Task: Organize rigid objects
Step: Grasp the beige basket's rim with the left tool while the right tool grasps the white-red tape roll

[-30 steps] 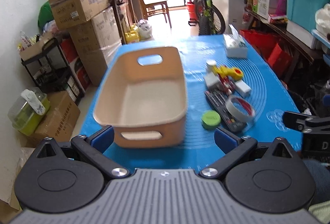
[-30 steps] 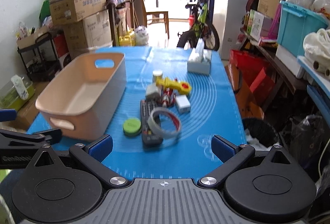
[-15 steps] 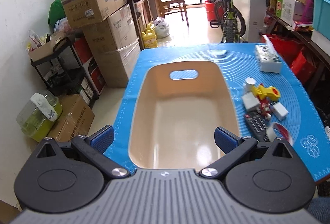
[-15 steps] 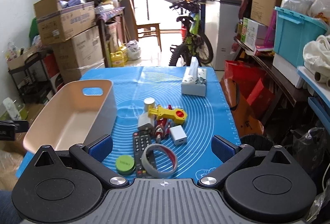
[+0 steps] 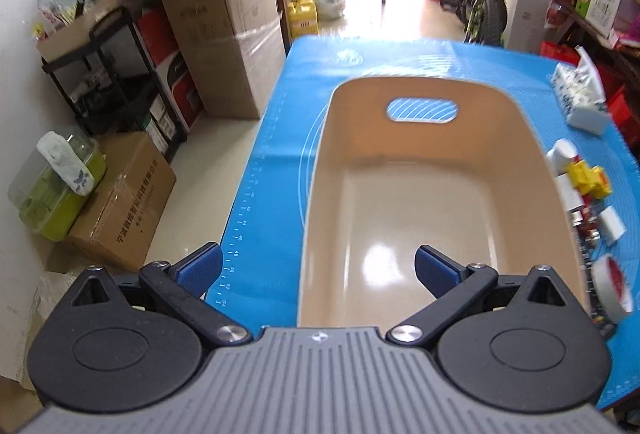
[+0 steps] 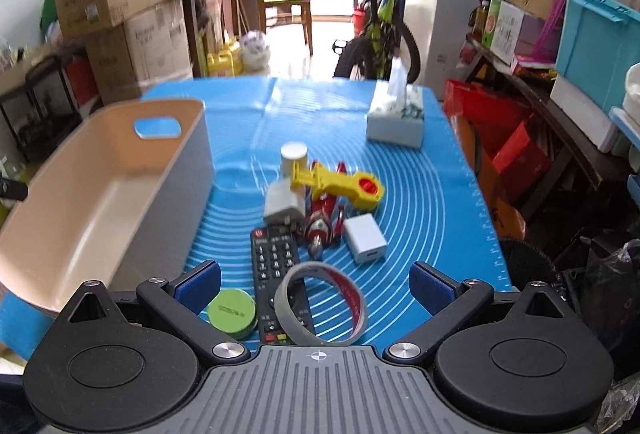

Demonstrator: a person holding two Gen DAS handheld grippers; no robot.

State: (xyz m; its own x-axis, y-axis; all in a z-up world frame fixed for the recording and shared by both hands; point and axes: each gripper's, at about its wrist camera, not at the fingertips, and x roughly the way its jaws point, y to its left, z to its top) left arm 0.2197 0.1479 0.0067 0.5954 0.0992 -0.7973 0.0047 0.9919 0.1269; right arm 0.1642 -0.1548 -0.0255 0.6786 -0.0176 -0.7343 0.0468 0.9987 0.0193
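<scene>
The left claw [image 5: 318, 270] is spread wide and holds nothing; it hangs above the near end of the beige bin [image 5: 516, 138], its left pad over the blue mat [image 5: 272, 170] and its right pad over the bin's interior. The bin stands on the left part of the surface and is empty.

The right claw [image 6: 314, 286] is likewise spread wide and empty, positioned over the near edge of the clutter. Between its pads lie a tape roll [image 6: 320, 304], resting on a black remote control [image 6: 276, 258], and a green round tin [image 6: 232, 313] just left of the remote. Farther out lie two white chargers [image 6: 365, 239], a red figure [image 6: 320, 218], a yellow tool [image 6: 340, 186], a white jar [image 6: 294, 156] and a tissue box [image 6: 396, 118].
</scene>
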